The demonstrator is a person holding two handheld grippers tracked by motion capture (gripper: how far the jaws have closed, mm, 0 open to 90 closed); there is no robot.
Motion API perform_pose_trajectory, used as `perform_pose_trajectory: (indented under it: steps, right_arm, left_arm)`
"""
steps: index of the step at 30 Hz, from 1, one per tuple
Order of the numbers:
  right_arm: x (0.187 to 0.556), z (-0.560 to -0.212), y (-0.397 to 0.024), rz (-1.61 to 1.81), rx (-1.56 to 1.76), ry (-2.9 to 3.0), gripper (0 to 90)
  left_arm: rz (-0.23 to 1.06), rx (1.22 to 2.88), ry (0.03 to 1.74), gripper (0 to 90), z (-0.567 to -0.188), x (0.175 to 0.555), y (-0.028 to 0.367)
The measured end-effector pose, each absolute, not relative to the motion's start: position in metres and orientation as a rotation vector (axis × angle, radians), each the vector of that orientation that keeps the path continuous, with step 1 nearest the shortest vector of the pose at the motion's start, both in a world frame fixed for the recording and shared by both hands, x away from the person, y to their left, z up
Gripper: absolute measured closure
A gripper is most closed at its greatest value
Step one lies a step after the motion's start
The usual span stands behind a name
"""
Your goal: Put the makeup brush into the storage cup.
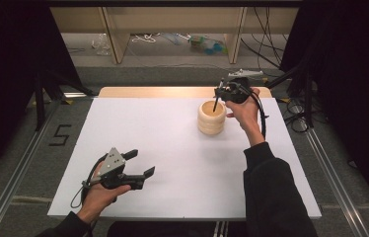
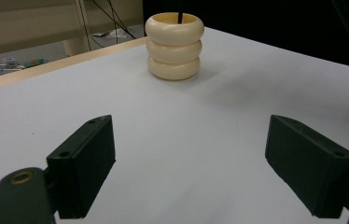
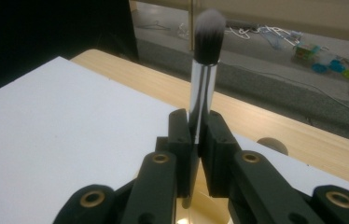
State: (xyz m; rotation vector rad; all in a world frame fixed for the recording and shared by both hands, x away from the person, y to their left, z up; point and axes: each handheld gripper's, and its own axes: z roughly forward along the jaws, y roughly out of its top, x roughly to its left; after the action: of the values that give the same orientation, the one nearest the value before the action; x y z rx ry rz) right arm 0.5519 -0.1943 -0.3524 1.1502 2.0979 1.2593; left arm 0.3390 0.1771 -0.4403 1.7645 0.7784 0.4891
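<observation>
Now my right gripper (image 3: 195,140) clamps a makeup brush (image 3: 205,70) above the ringed cream holder (image 1: 211,117) at one o'clock; left gripper (image 1: 140,163) jaws gape at seven o'clock.

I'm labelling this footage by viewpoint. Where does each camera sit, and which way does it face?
High view: above the person's side, facing forward and down on the table; forearms, both grippers.
Left gripper view: low over the table, facing the cream holder; open jaws.
Right gripper view: above the holder, facing the far floor; jaws clamp a makeup brush.
Shared: holder, high and left gripper views.
</observation>
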Motion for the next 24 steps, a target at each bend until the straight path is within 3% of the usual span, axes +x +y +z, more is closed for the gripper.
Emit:
perform_pose_trajectory:
  steps: [24]
  right_arm:
    - [0.564, -0.384, -0.186, 1.149, 1.201, 2.196, 81.3]
  left_arm:
    - [0.486, 1.773, 0.776, 16.0, -0.441, 0.34, 0.176]
